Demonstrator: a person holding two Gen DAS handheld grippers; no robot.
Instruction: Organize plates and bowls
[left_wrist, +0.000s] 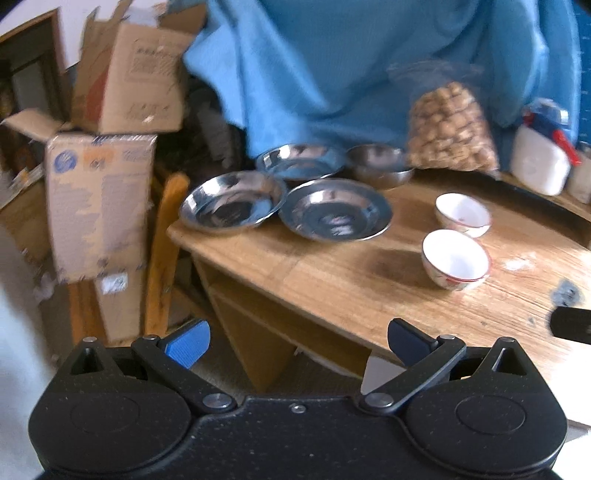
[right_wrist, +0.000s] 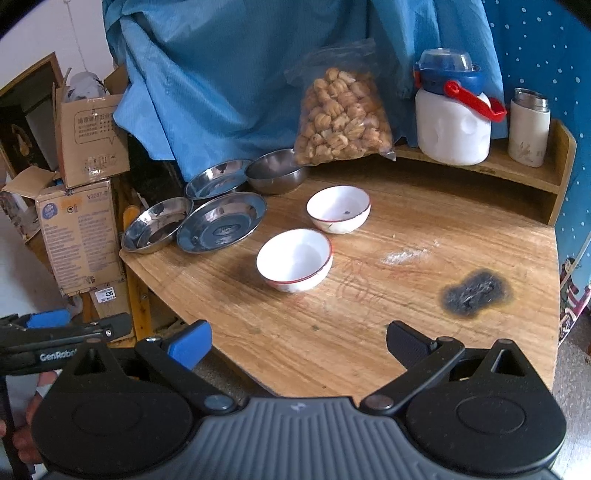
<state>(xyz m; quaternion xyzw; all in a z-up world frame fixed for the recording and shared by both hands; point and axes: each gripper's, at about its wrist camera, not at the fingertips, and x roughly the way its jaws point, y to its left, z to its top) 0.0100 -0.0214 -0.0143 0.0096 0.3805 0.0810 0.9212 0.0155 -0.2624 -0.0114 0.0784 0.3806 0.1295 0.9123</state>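
Note:
Three steel plates lie together at the table's far left: a left plate (left_wrist: 232, 203) (right_wrist: 155, 225), a front plate (left_wrist: 334, 208) (right_wrist: 221, 221) and a back plate (left_wrist: 301, 160) (right_wrist: 218, 179). Behind them stands a steel bowl (left_wrist: 380, 164) (right_wrist: 275, 173). Two white red-rimmed bowls sit mid-table, a near bowl (left_wrist: 456, 258) (right_wrist: 295, 258) and a far bowl (left_wrist: 461, 214) (right_wrist: 338, 208). My left gripper (left_wrist: 297, 341) hangs open over the table's near left edge, holding nothing. My right gripper (right_wrist: 297, 343) is open above the near edge, well short of the near bowl.
A bag of snacks (right_wrist: 341, 118) leans on blue cloth (right_wrist: 240, 74) behind the dishes. A white jug (right_wrist: 452, 118) and a flask (right_wrist: 528, 127) stand on a raised shelf (right_wrist: 517, 170). Cardboard boxes (left_wrist: 99, 199) are stacked left of the wooden table (right_wrist: 406, 295), which has a black burn mark (right_wrist: 472, 293).

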